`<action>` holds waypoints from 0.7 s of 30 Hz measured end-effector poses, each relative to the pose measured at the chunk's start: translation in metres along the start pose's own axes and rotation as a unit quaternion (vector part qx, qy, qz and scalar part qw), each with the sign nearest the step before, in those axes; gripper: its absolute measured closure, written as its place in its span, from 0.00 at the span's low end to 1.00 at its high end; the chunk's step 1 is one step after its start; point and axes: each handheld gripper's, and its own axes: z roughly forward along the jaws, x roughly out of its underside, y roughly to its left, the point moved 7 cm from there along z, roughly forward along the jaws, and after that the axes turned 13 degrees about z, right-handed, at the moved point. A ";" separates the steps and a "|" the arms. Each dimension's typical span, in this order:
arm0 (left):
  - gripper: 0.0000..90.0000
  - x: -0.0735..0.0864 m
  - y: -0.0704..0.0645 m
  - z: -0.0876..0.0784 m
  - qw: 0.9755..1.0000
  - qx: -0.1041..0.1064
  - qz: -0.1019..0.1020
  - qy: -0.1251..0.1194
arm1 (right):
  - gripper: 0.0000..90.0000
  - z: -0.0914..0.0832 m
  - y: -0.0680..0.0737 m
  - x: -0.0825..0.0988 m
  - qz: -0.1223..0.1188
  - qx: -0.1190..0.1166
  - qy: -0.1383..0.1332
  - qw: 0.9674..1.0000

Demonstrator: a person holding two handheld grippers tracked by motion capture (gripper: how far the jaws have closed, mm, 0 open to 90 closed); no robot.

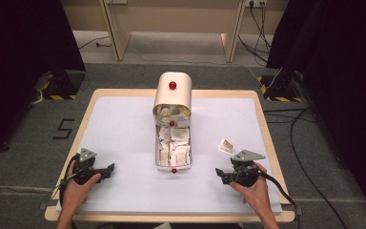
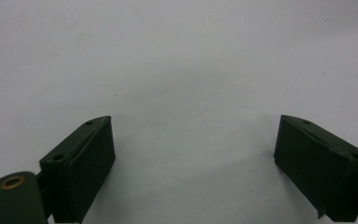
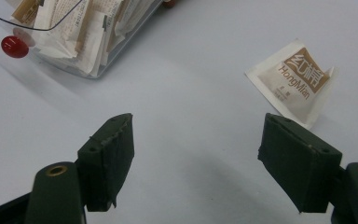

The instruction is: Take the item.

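Judging progress: one sachet [image 3: 292, 80] lies out on the tabletop [image 1: 124, 124], at 1 o'clock from my right tool [image 3: 196, 158]; box [image 1: 173, 160] remains full. Both tools released, left tool [image 2: 193, 168] idle.

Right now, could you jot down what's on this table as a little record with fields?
surface: white sheet over a wooden table
container: clear box of paper sachets at the middle, red knobs, cream lid raised at its far end
loose item: one sachet on the sheet, apart from the box, near the right gripper
left gripper: open, nothing between the jaws
right gripper: open, sachet beyond its jaws, untouched
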 end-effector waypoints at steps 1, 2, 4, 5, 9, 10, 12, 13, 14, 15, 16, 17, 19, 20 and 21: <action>0.13 0.000 0.000 0.000 1.000 0.000 0.000 0.000 | 0.30 0.000 0.001 0.001 -0.001 -0.001 0.001 1.000; 0.13 0.000 0.000 0.000 1.000 0.000 0.000 0.000 | 0.30 0.000 0.001 0.001 -0.001 -0.001 0.000 1.000; 0.13 0.000 0.000 0.000 1.000 0.000 0.000 0.000 | 0.30 -0.001 0.003 0.002 -0.001 -0.002 0.001 1.000; 0.13 0.000 0.000 0.000 1.000 0.000 0.000 0.000 | 0.30 -0.001 0.003 0.003 -0.003 -0.003 0.000 1.000; 0.13 0.000 0.000 0.000 1.000 0.000 0.000 0.000 | 0.30 -0.001 0.005 0.006 -0.006 -0.005 0.003 1.000; 0.13 0.000 0.000 0.000 1.000 0.000 0.000 0.000 | 0.30 -0.001 0.006 0.006 -0.007 -0.005 0.002 1.000; 0.13 0.000 0.000 0.000 1.000 0.000 0.000 0.000 | 0.30 -0.001 0.006 0.007 -0.009 -0.005 0.003 1.000; 0.13 0.000 0.000 0.000 1.000 0.000 0.000 0.000 | 0.30 0.000 0.007 0.009 -0.012 -0.004 0.004 1.000; 0.13 0.000 0.000 0.000 1.000 0.000 0.000 0.000 | 0.30 0.000 0.008 0.011 -0.015 -0.003 0.006 1.000; 0.13 0.000 0.000 0.000 1.000 0.000 0.000 0.000 | 0.30 0.000 0.008 0.011 -0.015 -0.003 0.006 1.000; 0.13 0.000 0.000 0.000 1.000 0.000 0.000 0.000 | 0.30 0.000 0.009 0.012 -0.017 -0.002 0.009 1.000; 0.13 0.000 0.000 0.000 1.000 0.000 0.000 0.000 | 0.30 0.000 0.009 0.012 -0.017 -0.002 0.009 1.000; 0.13 0.000 0.000 0.000 1.000 0.000 0.000 0.000 | 0.30 0.000 0.011 0.014 -0.020 -0.003 0.009 1.000; 0.13 0.000 0.000 0.000 1.000 0.000 0.000 0.000 | 0.30 -0.001 0.011 0.015 -0.020 -0.003 0.010 1.000; 0.13 0.000 0.000 0.000 1.000 0.000 0.000 0.000 | 0.30 -0.001 0.011 0.015 -0.020 -0.003 0.010 1.000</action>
